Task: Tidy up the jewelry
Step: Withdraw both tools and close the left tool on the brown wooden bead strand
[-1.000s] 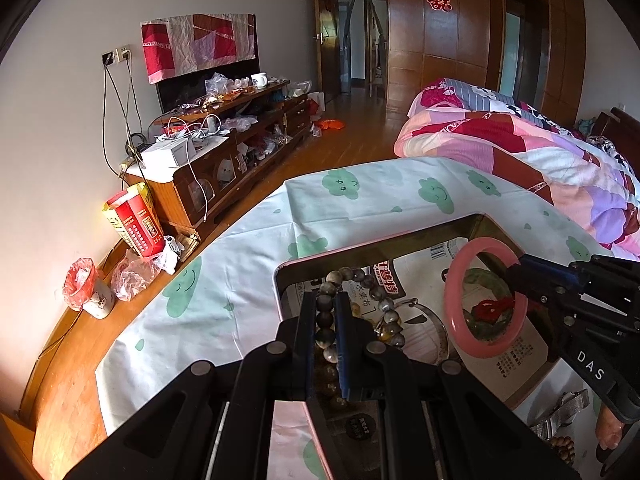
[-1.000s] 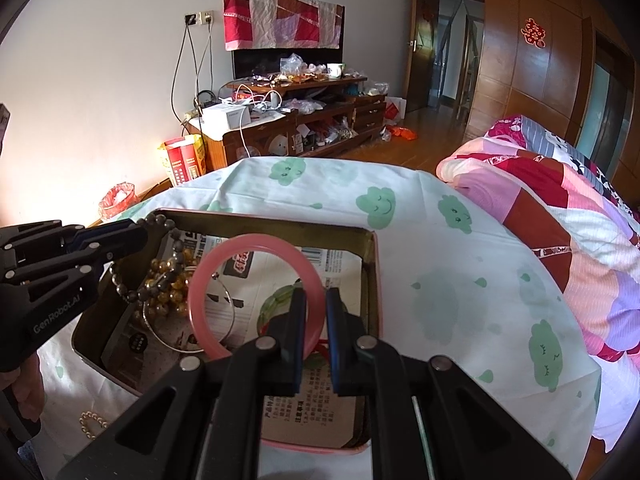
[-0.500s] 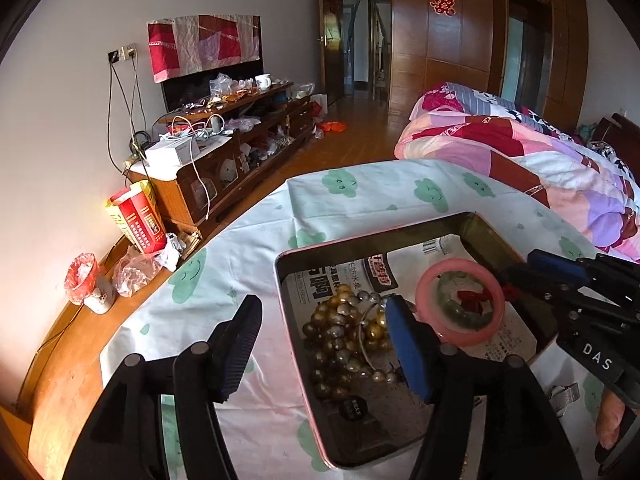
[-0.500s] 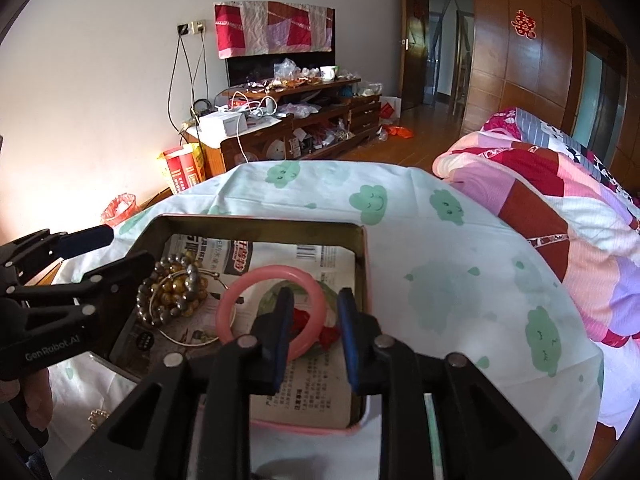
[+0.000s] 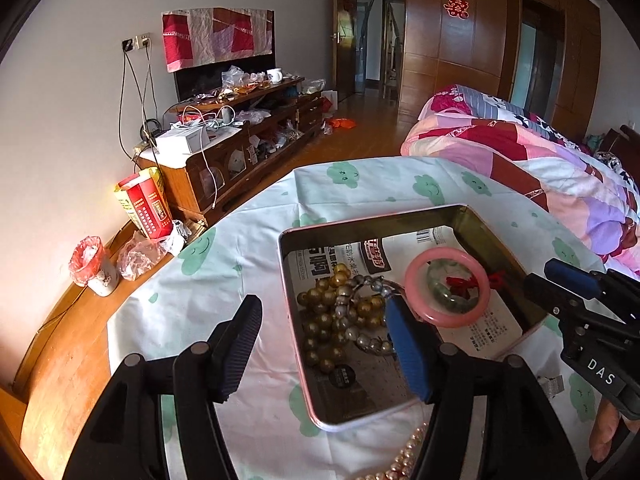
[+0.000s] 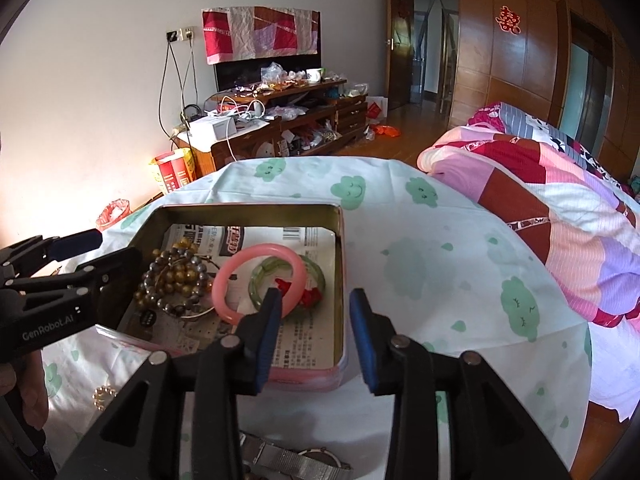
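A metal tin (image 5: pixel 472 216) (image 6: pixel 342 280) lined with newspaper sits on the cloud-print tablecloth. In it lie a pink bangle (image 5: pixel 447 286) (image 6: pixel 260 282), a green jade bangle (image 6: pixel 316 276) with a red cord under it, and a brown bead bracelet (image 5: pixel 340 312) (image 6: pixel 176 280). My left gripper (image 5: pixel 324 344) is open and empty above the tin's near left edge. My right gripper (image 6: pixel 316 336) is open and empty above the tin's near right corner, just back from the pink bangle.
A pearl string (image 5: pixel 404 460) (image 6: pixel 105 394) lies on the cloth in front of the tin. A metal watch (image 6: pixel 296 460) lies below my right gripper. A quilt-covered bed (image 6: pixel 560 200) stands at right, a cluttered TV cabinet (image 5: pixel 240 140) by the far wall.
The left gripper opened and dropped the bead bracelet into the tin. The right gripper opened, let the pink bangle fall onto the green bangle, and both drew back.
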`<state>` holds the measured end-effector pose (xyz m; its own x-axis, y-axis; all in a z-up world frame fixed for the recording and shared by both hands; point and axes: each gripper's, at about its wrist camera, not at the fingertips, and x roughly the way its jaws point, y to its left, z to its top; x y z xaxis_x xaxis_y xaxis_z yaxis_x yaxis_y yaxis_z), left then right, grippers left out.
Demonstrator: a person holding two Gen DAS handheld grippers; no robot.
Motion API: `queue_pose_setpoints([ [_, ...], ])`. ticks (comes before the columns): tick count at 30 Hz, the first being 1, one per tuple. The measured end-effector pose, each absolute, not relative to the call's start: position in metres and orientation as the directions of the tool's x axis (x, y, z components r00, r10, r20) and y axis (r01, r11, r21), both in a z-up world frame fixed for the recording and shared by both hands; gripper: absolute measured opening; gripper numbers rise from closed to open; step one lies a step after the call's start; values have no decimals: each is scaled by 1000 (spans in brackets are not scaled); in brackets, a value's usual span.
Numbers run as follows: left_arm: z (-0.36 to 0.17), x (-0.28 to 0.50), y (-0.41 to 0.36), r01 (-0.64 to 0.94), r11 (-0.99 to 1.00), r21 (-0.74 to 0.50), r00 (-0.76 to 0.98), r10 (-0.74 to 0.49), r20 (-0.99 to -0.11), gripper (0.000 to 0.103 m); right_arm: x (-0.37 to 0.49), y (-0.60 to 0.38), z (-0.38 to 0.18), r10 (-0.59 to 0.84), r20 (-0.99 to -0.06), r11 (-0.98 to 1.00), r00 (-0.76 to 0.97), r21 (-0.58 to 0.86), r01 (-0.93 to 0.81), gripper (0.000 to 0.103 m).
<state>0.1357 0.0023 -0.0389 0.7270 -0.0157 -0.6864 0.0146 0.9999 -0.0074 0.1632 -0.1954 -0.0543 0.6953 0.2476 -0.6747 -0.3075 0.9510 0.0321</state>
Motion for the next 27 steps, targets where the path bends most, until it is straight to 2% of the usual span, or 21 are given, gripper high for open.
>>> queue_pose_setpoints([
  [10,-34,109,-9,3,1000,-26,723,-20,-690,65,148,-204,-57,240,-672,958,700,47,-282,41],
  [16,-43,90,-32,49,999,-14,700,-44,-712,65,130,-219,-58,215,-667,966,713,40,-254,54],
  [20,-53,75,-54,99,995,-15,671,-77,-738,65,118,-234,-63,193,-676,974,711,47,-220,54],
  [27,-71,59,-91,159,987,-16,612,-111,-783,65,92,-262,-69,124,-681,987,721,10,-161,61],
])
